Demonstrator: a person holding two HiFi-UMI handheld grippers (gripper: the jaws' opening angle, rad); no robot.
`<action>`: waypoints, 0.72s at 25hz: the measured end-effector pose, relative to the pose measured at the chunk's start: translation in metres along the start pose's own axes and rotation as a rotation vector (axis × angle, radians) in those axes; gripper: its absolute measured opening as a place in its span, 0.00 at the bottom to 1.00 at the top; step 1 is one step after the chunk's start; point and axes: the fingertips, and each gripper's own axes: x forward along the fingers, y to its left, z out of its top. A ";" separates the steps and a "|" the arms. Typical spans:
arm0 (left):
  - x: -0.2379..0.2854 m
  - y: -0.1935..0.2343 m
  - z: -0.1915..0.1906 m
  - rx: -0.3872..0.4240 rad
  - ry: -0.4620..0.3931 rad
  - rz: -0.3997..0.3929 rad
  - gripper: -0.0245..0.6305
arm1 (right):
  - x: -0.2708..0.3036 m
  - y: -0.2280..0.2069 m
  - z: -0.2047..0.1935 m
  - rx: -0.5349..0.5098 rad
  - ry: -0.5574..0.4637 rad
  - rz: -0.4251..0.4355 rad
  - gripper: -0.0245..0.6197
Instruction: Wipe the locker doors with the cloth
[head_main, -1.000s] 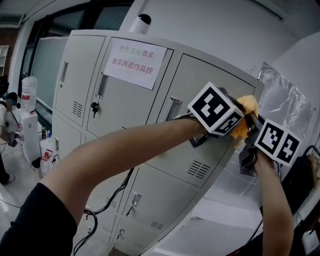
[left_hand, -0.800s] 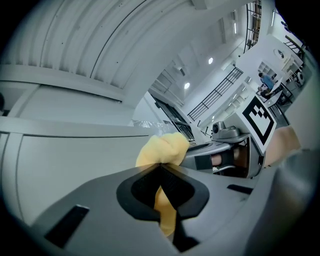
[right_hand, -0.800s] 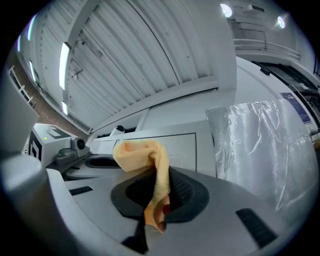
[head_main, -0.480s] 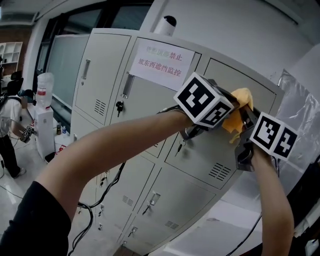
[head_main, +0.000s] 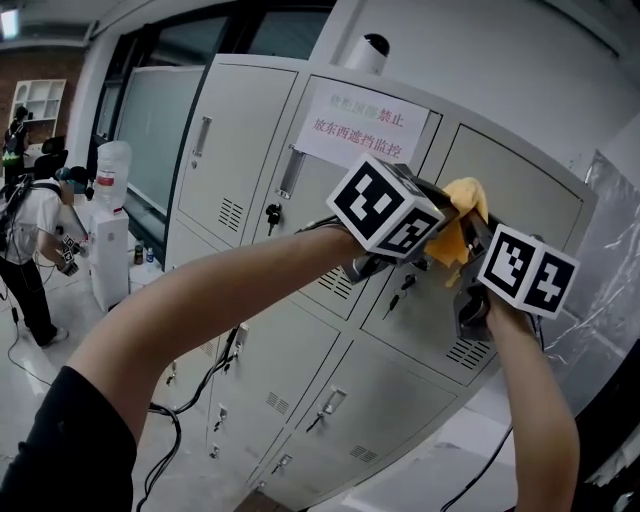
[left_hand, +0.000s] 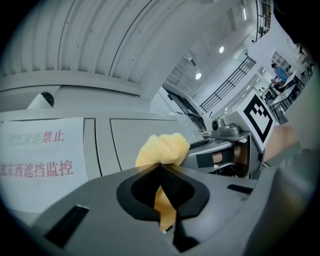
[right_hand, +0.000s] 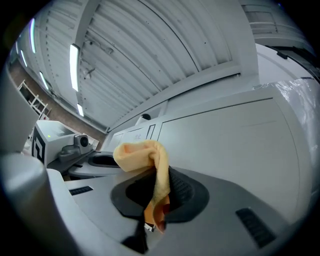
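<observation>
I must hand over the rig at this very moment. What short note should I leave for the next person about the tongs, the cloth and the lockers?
Left tongs: shut on the yellow cloth.
Right tongs: shut on the same cloth, from the other side.
Cloth: bunched between both tongs, held up at the top right locker door, beside the paper notice.
Done: the pictures do not show which doors are already wiped.
Left: probably treat every door as unwiped, and begin with this one.
</observation>
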 end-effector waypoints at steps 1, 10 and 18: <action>-0.001 0.003 -0.004 -0.004 0.004 0.005 0.07 | 0.003 0.002 -0.003 -0.005 0.003 0.000 0.14; 0.001 0.016 -0.028 -0.046 0.006 0.018 0.07 | 0.019 0.006 -0.017 -0.069 0.012 -0.034 0.14; 0.004 0.014 -0.025 -0.067 0.012 0.045 0.07 | 0.016 0.000 -0.018 -0.097 0.006 -0.059 0.14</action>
